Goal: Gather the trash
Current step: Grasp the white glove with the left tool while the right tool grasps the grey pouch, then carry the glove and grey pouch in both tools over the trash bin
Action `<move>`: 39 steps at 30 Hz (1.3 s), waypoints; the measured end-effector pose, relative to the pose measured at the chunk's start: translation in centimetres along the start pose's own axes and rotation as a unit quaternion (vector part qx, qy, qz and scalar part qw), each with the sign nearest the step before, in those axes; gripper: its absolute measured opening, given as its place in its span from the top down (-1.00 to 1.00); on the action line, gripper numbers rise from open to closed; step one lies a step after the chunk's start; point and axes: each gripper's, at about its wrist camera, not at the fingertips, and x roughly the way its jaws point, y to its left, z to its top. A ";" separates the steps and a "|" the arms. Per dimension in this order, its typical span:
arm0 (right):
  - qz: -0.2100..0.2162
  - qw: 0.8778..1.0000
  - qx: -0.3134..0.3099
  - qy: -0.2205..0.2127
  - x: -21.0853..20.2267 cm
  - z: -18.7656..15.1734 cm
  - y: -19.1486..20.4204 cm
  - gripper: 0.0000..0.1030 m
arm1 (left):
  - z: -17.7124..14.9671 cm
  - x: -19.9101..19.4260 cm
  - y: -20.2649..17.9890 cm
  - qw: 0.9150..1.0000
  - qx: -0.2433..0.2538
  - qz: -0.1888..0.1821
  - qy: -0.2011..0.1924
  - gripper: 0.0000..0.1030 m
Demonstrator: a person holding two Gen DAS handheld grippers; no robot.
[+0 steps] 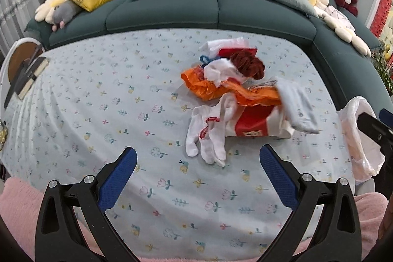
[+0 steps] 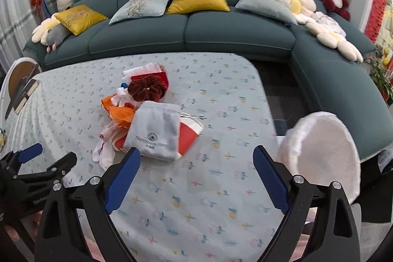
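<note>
Trash pile (image 1: 235, 95): heaped in middle of counter (image 1: 98, 102), on flowered cloth; nothing lifted yet.
Nearest piece to left claw (image 1: 197, 158): white glove (image 1: 206, 136), fingers pointing down toward the claw, lying just ahead and slightly right of centre.
Nearest piece to right claw (image 2: 196, 158): grey pouch (image 2: 154, 131), ahead and to the left, its near edge just beside the left blue pad (image 2: 124, 178).
Long axis of pouch: running from far to near, roughly along the pointing line of right claw.
Left claw state: spread wide, empty, only cloth between the pads.
Right claw state: spread wide, empty, not pressing on anything.
Bin with white liner (image 2: 321, 154): off right edge of counter, close beside right claw, well apart from left claw.
Nearer hand for pouch: right, judged from both views.
Nearer hand for glove: left.
Likely need: small shift left for right claw before closing on pouch.
</note>
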 end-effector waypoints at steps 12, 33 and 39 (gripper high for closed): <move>0.031 0.998 0.010 0.051 6.4 1.3 2.3 -0.38 | 0.8 7.1 -0.4 0.997 0.009 -0.045 0.056 -0.72; 0.076 0.992 0.005 0.105 10.0 -0.2 3.4 0.93 | -1.1 9.3 0.3 0.988 -0.015 -0.111 0.102 0.85; 0.076 0.994 0.005 0.082 7.6 0.3 2.7 0.93 | -0.8 6.2 -0.4 0.990 -0.015 -0.118 0.080 0.87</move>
